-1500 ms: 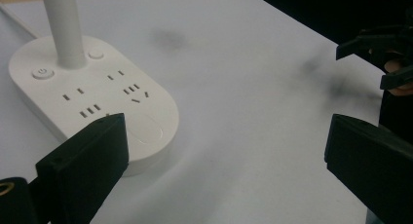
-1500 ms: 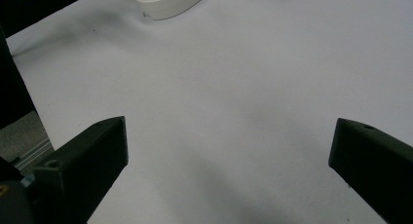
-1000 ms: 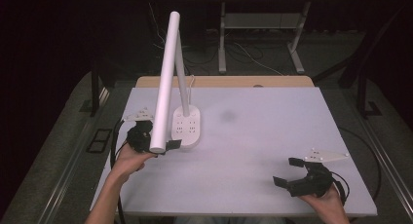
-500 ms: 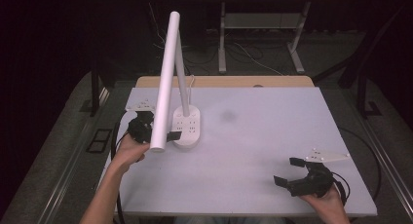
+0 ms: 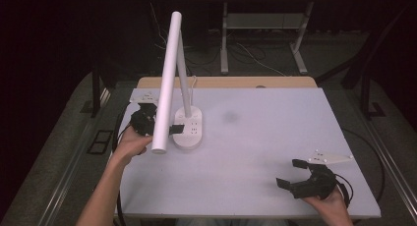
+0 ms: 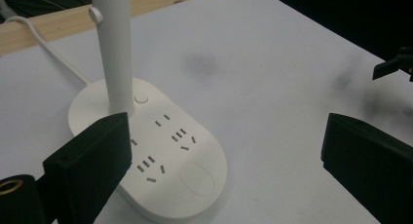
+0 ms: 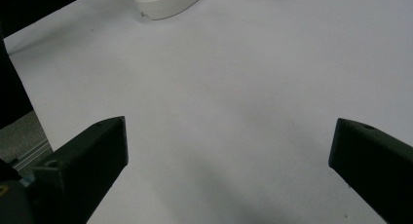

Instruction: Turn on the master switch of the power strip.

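One white desk lamp with a socketed oval base (image 5: pixel 187 129) (three outlets), two grippers, left (image 5: pixel 153 122) and right (image 5: pixel 295 173), jaws wide, on the white tabletop (image 5: pixel 255 152)

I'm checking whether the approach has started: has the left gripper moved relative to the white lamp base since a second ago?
Yes. The left gripper has crept away from the person toward the table's far edge, alongside the fixed white oval lamp base with sockets, jaws open.

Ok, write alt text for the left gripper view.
A white lamp base with built-in sockets sits on a white table, its upright stem rising from the back. The left gripper is open, one finger over the base's near edge, the other finger beside it.
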Action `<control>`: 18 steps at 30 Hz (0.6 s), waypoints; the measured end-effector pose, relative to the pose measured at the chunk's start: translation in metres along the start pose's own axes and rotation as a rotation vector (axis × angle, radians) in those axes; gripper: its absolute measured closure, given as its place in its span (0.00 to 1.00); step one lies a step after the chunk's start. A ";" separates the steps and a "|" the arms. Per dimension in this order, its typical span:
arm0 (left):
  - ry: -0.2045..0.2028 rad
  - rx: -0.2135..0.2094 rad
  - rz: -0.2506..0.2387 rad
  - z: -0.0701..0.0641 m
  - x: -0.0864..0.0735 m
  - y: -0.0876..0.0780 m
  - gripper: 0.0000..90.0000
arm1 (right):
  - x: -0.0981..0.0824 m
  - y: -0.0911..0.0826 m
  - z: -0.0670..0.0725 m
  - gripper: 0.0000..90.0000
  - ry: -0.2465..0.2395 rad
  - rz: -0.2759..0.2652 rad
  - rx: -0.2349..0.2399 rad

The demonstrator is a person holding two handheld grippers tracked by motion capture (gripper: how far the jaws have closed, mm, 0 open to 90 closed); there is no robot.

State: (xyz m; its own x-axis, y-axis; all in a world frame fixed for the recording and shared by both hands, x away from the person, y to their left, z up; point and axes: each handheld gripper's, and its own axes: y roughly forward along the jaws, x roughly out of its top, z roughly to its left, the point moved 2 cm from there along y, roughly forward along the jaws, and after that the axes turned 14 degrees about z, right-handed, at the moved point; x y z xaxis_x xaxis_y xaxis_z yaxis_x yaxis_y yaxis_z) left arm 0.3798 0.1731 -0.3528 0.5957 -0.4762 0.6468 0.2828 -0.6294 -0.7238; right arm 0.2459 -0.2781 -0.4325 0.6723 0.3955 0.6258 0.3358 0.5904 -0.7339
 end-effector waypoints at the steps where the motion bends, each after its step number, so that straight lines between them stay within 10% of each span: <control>1: 0.007 0.001 0.004 0.001 0.001 0.000 0.04 | 0.000 0.000 0.000 0.00 0.000 -0.001 0.000; 18: 0.006 0.021 0.035 0.016 0.023 0.004 0.09 | 0.000 0.000 0.000 0.00 -0.002 0.001 0.002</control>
State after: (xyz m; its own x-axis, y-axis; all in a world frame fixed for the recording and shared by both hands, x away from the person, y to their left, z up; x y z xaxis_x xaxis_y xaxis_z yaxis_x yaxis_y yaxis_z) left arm 0.4068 0.1699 -0.3449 0.6015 -0.5014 0.6220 0.2775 -0.5989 -0.7512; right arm 0.2456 -0.2785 -0.4327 0.6715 0.3971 0.6256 0.3337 0.5918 -0.7338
